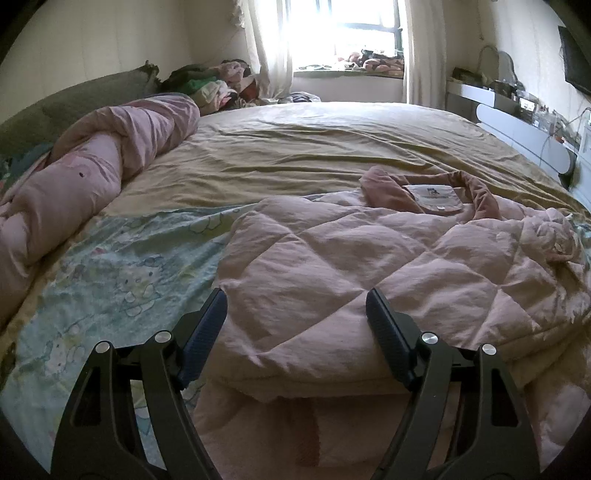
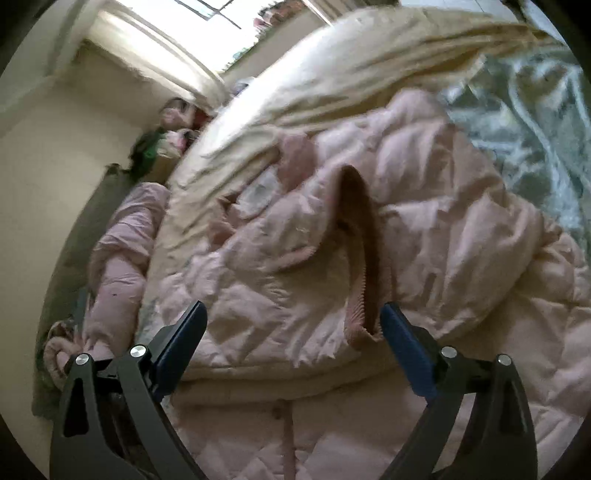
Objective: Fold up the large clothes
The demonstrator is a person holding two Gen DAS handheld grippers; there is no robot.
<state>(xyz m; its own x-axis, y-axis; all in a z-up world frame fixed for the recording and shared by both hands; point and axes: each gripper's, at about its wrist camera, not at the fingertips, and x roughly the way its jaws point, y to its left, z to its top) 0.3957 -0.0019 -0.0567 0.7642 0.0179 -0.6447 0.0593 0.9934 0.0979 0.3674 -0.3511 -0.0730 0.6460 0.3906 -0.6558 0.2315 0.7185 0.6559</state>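
On the bed [image 1: 314, 147], spread over its tan sheet, lies the pink quilted jacket [image 1: 351, 266] I am folding, and I place everything else by that jacket. Its collar, with a white label [image 1: 436, 197] inside, is at the far end from me, and its near hem is doubled back so a folded edge runs across just in front of my grippers. My left gripper [image 1: 295, 314] hovers over that folded edge with its jaws standing wide apart; the padded cloth lies between and beneath them, but the pads do not press on it and it holds nothing. My right gripper [image 2: 293, 325] is tilted over the jacket's other side, jaws very wide and not pinching anything; a ribbed cuff [image 2: 360, 325] of a sleeve sits between them, just beside the right pad, whether touching I cannot tell. Left of the jacket a printed blue sheet [image 1: 122, 280] covers the bed, and beyond that lies a rolled pink duvet [image 1: 92, 184]. Far past the collar, a bright window [image 1: 343, 33] stands.
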